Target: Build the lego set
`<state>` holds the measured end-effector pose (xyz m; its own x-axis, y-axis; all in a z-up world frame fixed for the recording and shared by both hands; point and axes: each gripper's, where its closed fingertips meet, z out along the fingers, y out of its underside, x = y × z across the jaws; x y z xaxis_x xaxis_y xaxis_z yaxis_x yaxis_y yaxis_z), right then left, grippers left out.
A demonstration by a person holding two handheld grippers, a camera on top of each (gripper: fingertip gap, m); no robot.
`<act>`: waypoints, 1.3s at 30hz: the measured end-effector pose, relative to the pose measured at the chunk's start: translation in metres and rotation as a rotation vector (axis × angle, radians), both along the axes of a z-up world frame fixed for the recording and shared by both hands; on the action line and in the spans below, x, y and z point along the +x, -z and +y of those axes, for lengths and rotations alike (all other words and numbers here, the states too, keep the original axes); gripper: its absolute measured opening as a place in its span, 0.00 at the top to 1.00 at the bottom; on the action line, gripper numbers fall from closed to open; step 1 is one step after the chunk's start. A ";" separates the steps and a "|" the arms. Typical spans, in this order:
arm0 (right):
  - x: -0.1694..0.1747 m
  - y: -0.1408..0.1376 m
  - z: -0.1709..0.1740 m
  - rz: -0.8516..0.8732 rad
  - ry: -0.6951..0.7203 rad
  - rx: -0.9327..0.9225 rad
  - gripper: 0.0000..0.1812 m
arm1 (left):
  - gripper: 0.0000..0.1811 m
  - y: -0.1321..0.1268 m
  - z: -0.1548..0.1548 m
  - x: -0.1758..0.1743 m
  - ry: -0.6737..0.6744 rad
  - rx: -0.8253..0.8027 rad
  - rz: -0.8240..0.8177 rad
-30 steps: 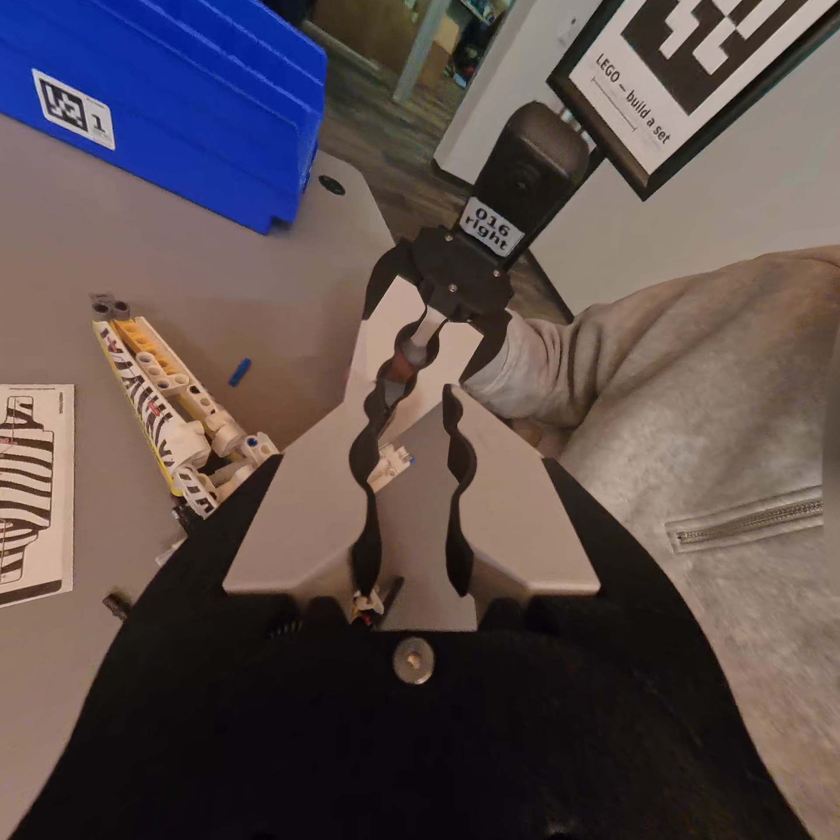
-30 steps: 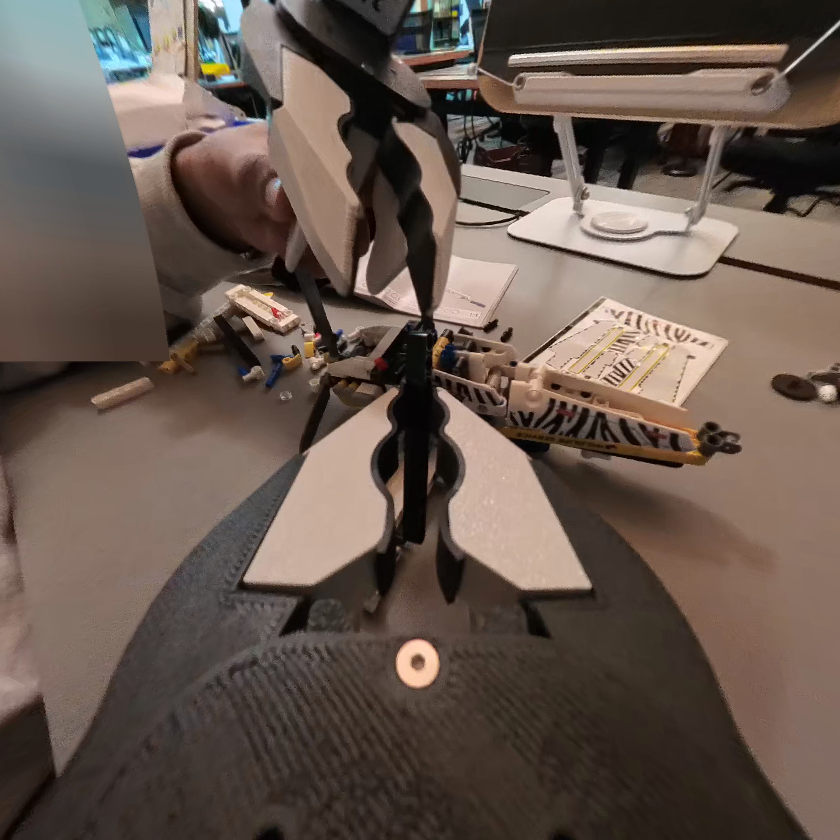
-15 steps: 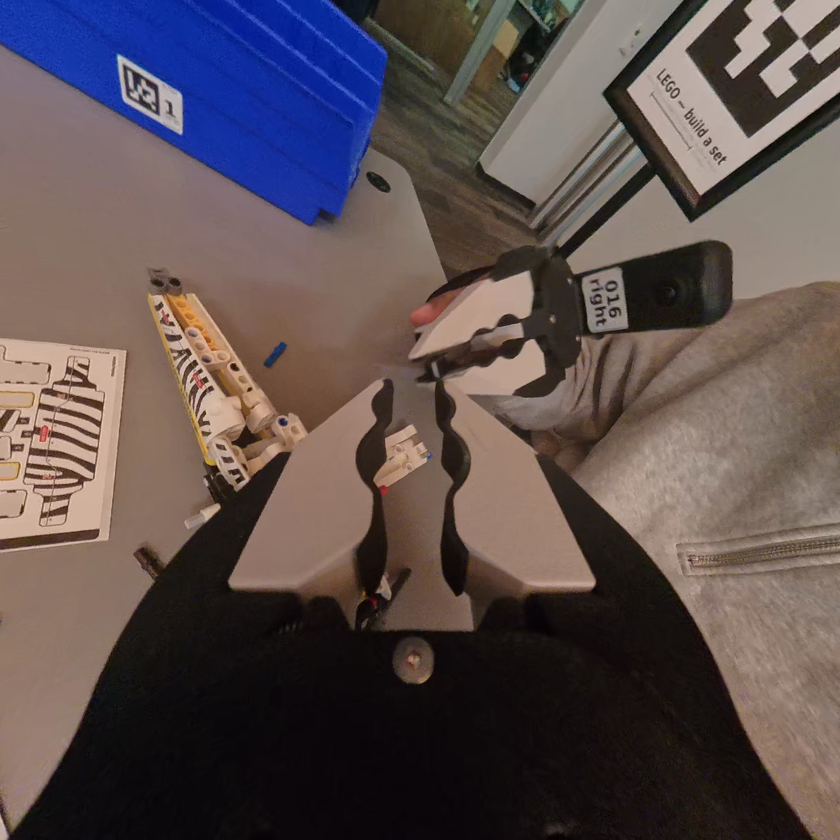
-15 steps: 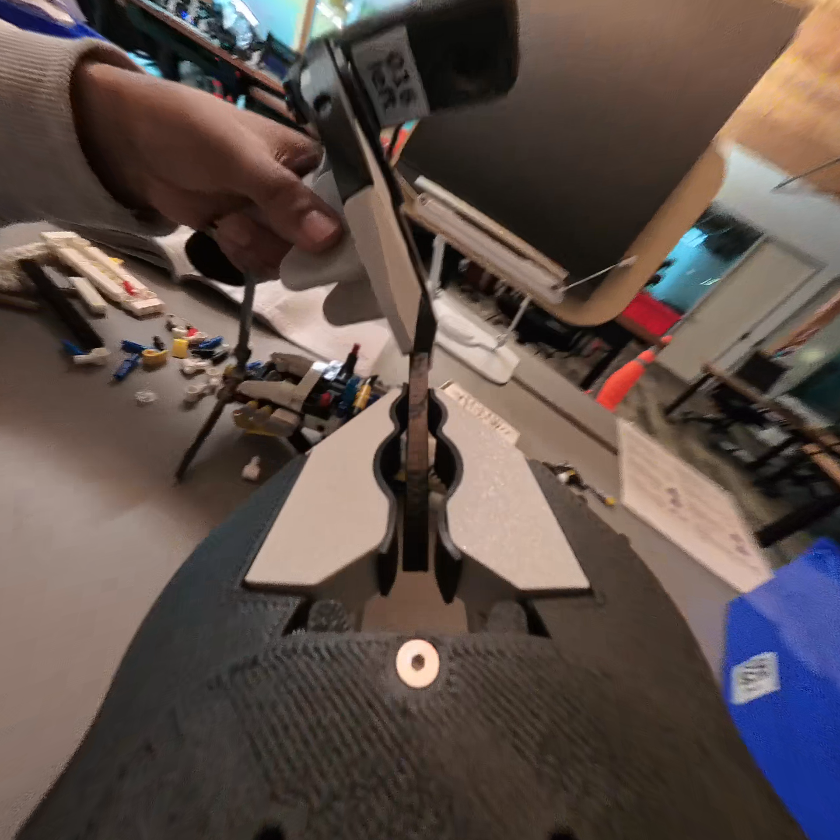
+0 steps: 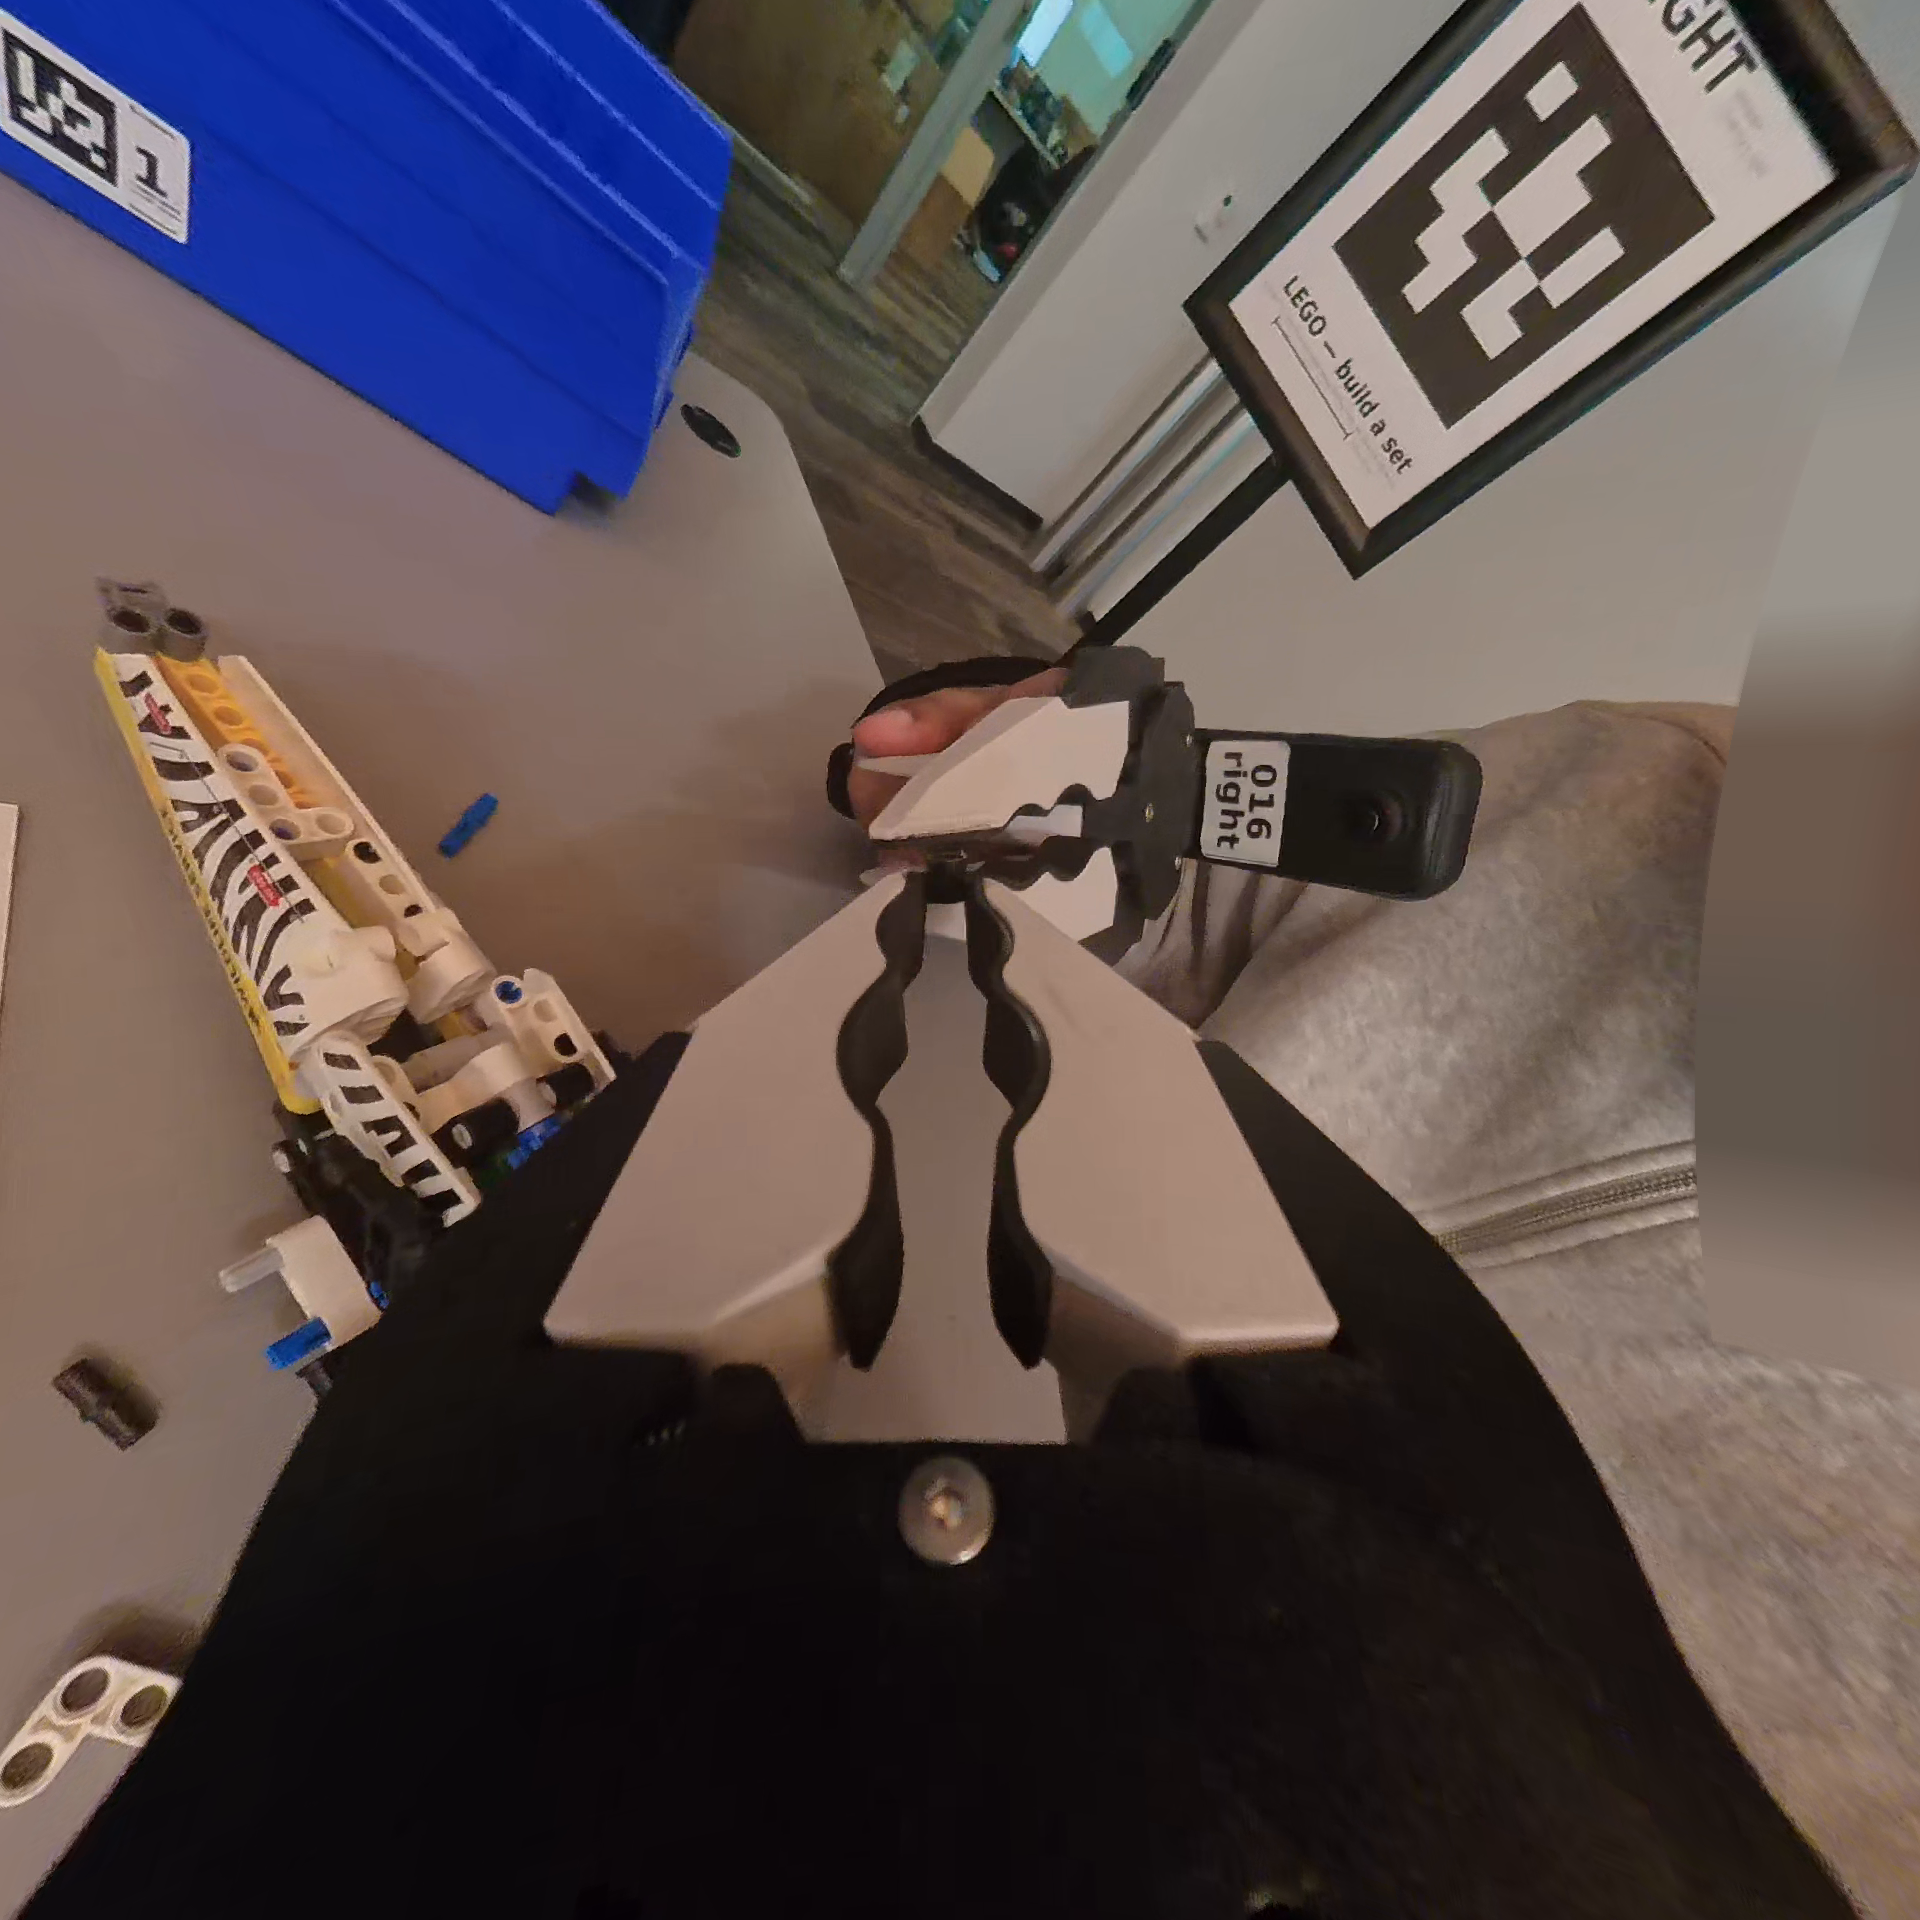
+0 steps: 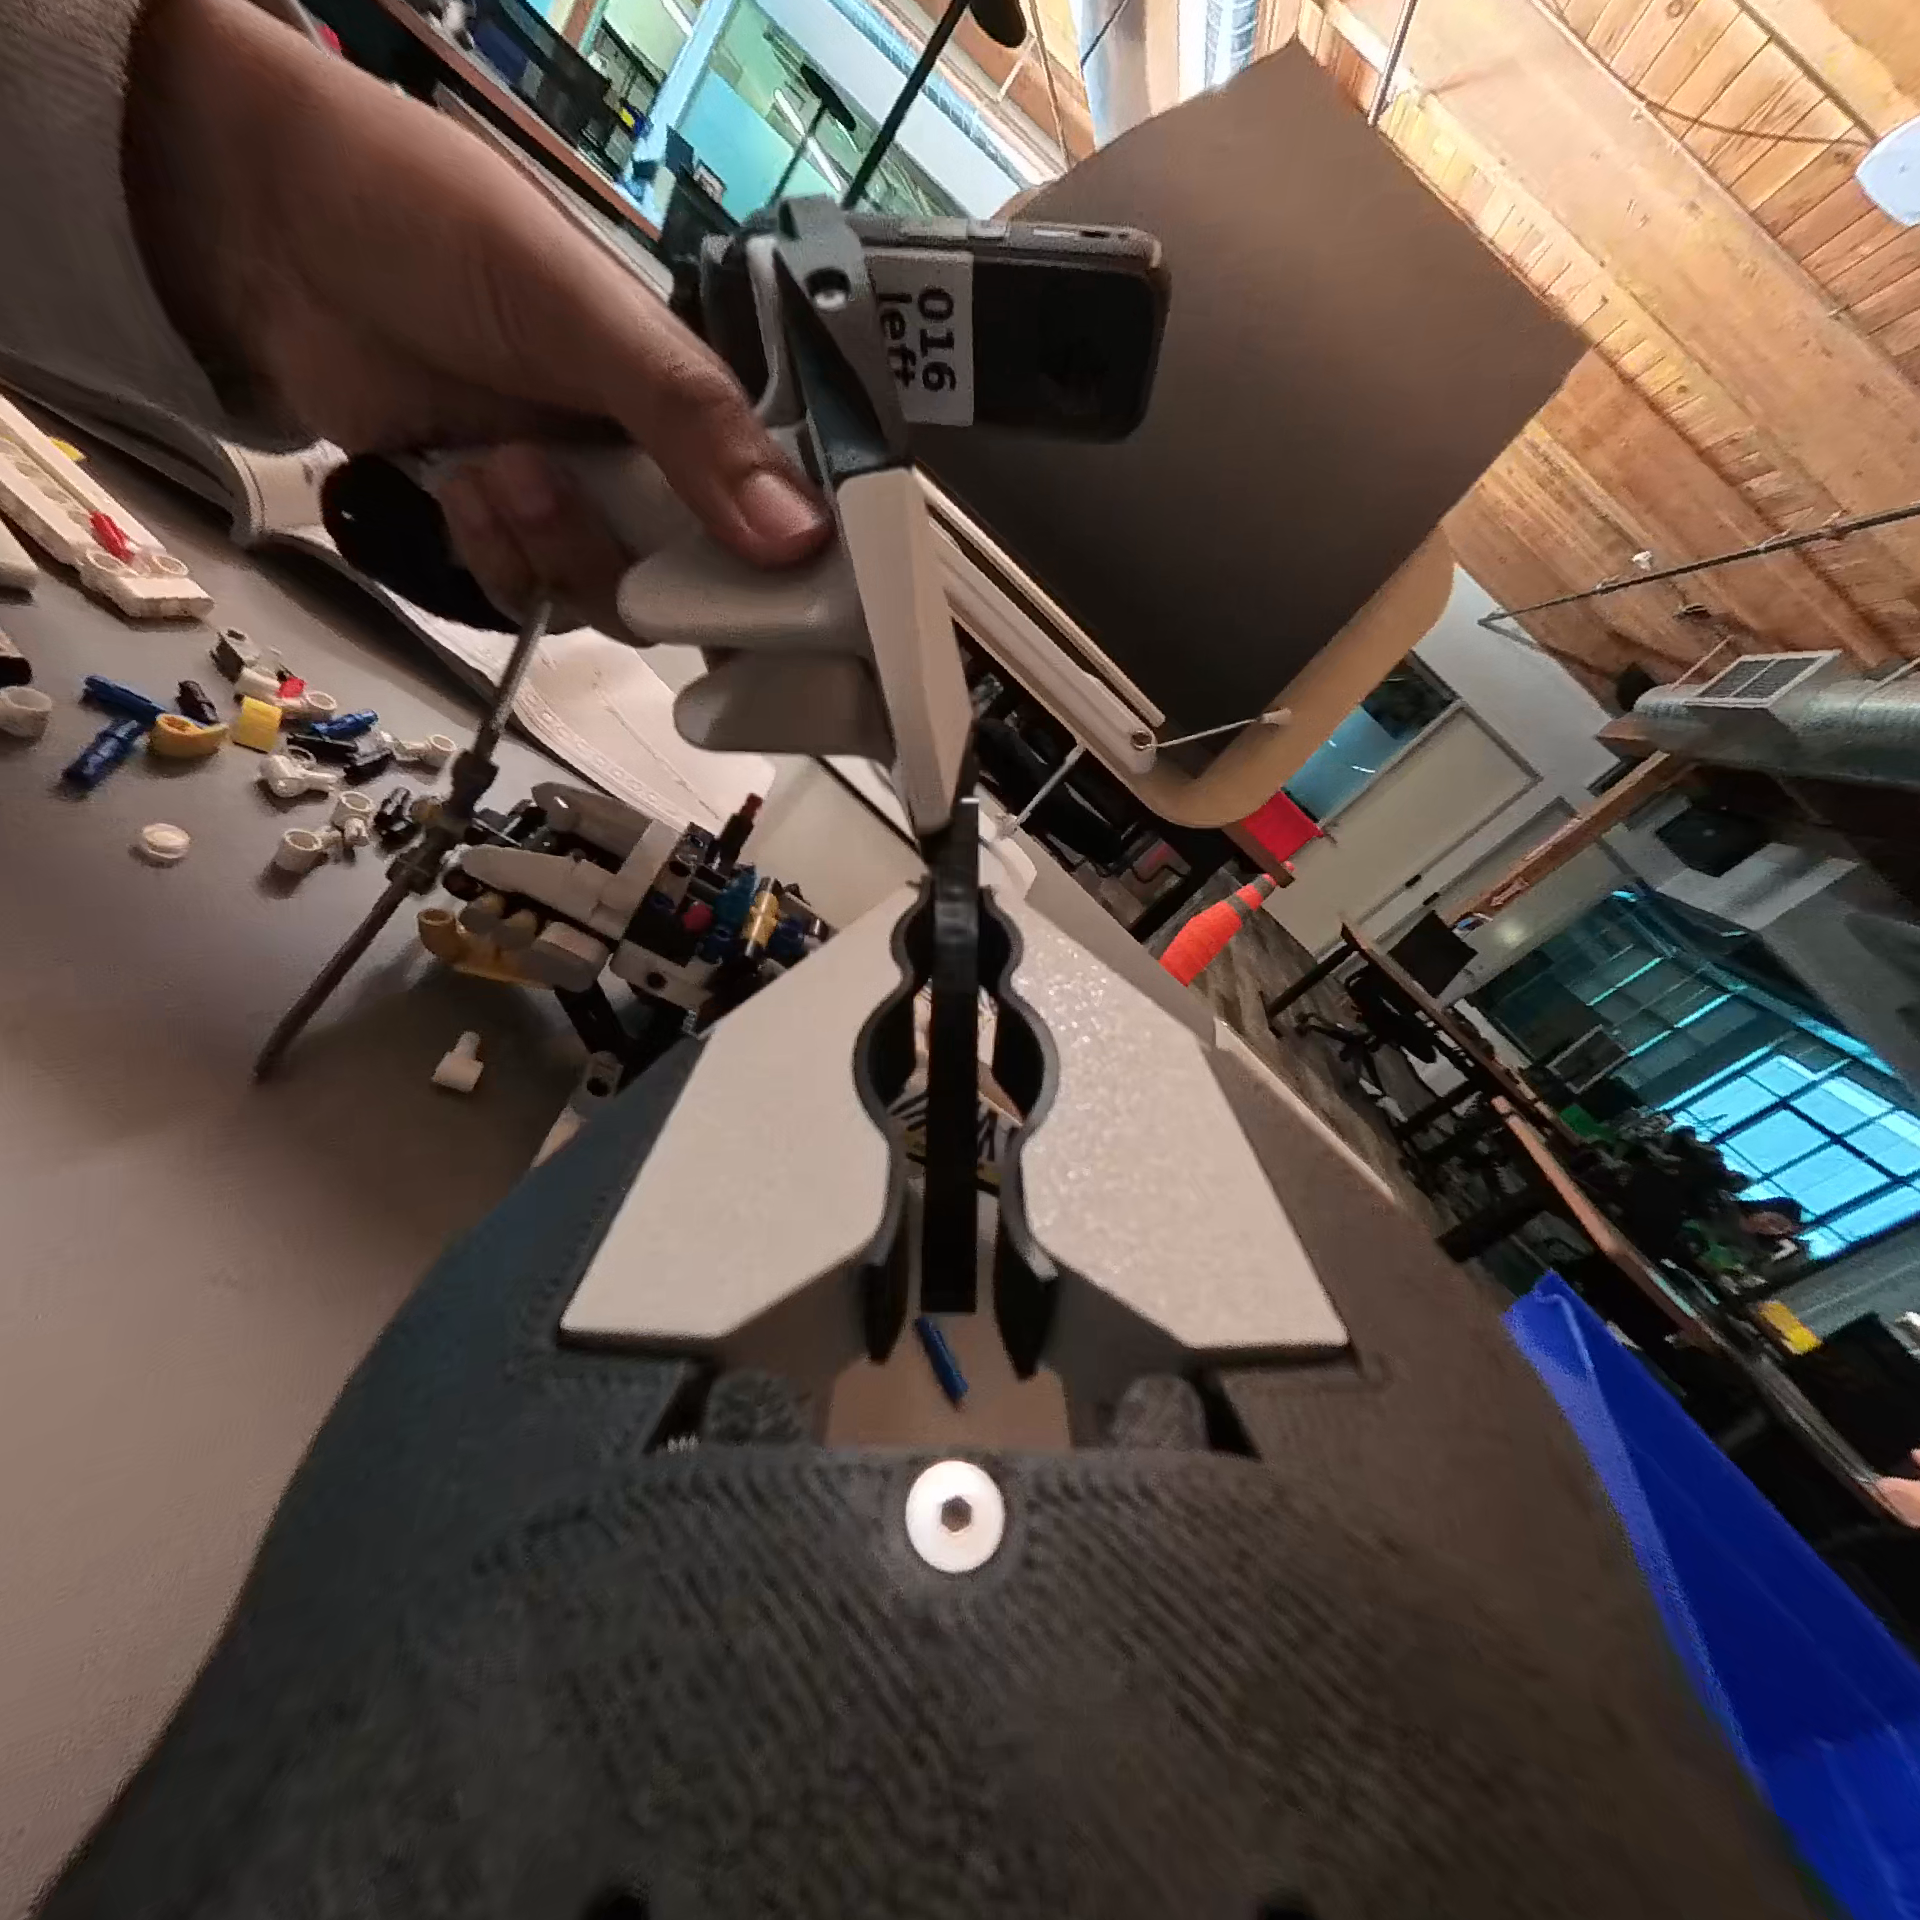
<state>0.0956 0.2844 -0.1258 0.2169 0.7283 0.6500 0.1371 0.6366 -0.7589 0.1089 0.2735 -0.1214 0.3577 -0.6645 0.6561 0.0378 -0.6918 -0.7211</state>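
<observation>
right gripper [image 6: 951,894]: jaws closed on a long black beam [image 6: 951,1091], held lengthwise between them, tip sticking out past the front.
left gripper [image 5: 935,914]: jaws a little apart along their length, nothing between them in its own view; the tips meet the right gripper's front, so whether they pinch the beam tip there I cannot tell.
lego model [image 5: 312,956]: zebra-striped, white and yellow, lying on the grey table [image 5: 468,623] to the left of both grippers, not held.
step in hand: looks like passing or re-gripping the beam in the air before fitting it to the model.
doing it well: keep the right jaws tight until the left ones have a square grip on the tip; hold the beam straight, no twisting, and only then let go.
left wrist view only: blue bin [image 5: 416,239], stray blue pin [image 5: 468,826], model's full length, framed sign [image 5: 1538,239].
right wrist view only: the beam itself, loose small parts [image 6: 208,727] scattered on the table, hand [image 6: 416,312] on the left gripper's handle, model's black end.
</observation>
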 end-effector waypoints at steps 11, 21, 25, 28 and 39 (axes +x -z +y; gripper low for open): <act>-0.001 0.001 -0.007 0.004 -0.027 0.035 0.96 | 0.98 0.007 0.000 -0.001 0.001 -0.042 -0.004; -0.002 0.018 0.016 -0.063 -0.099 -0.476 0.97 | 0.92 0.007 0.010 -0.012 -0.048 0.070 0.099; -0.009 0.065 0.026 -0.276 -0.075 -0.848 0.97 | 0.85 0.032 0.021 -0.038 -0.112 0.206 0.430; -0.011 0.075 0.022 -0.335 -0.063 -0.929 0.97 | 0.81 0.049 0.021 -0.048 -0.088 0.261 0.631; -0.020 0.074 0.018 -0.324 -0.129 -1.079 0.97 | 0.76 0.068 0.018 -0.047 -0.037 0.250 0.733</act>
<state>0.0760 0.3019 -0.1994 0.0355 0.9472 -0.3187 0.4073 -0.3049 -0.8609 0.0622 0.2911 -0.1896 0.6674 -0.7409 0.0753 -0.4898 -0.5129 -0.7050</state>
